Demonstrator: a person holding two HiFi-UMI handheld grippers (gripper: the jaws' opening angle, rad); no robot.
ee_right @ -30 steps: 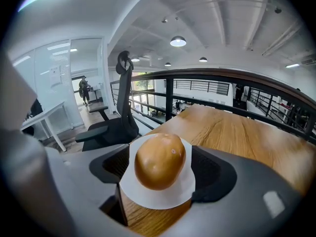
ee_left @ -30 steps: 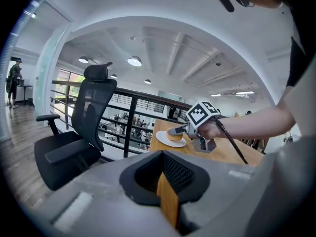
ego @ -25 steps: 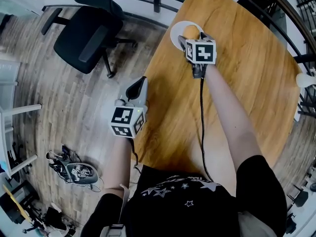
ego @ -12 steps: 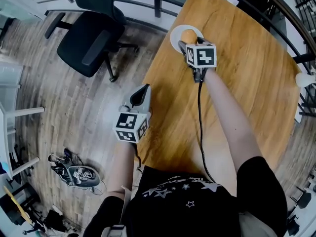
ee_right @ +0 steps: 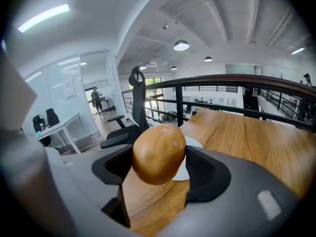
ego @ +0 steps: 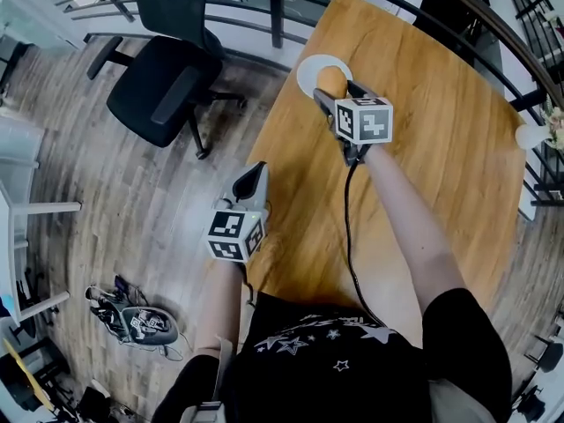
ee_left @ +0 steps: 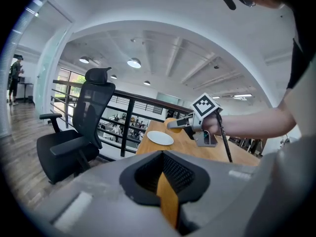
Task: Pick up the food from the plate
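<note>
One piece of food up, grip untested

We pinch the round brown food [ego: 330, 79] in the right gripper [ego: 335, 88], whose jaws have just been closing on it, at upper centre just clear of the white plate [ego: 308, 67]. Its smooth curve could squirt free if we tilt or slacken. Our right arm reaches out, angled down. The left gripper [ego: 251, 176] hangs mid-frame, jaws together and empty.

The person wears a short-sleeved black top [ego: 326, 364] printed with white stars. The left tongs [ego: 251, 181] and the right tongs [ego: 335, 89] are grey with black ribbed pads [ee_right: 206, 173]. Each carries a white cube [ego: 364, 119] with black square markers. A thin black cable [ego: 347, 227] trails from the right tongs.
</note>
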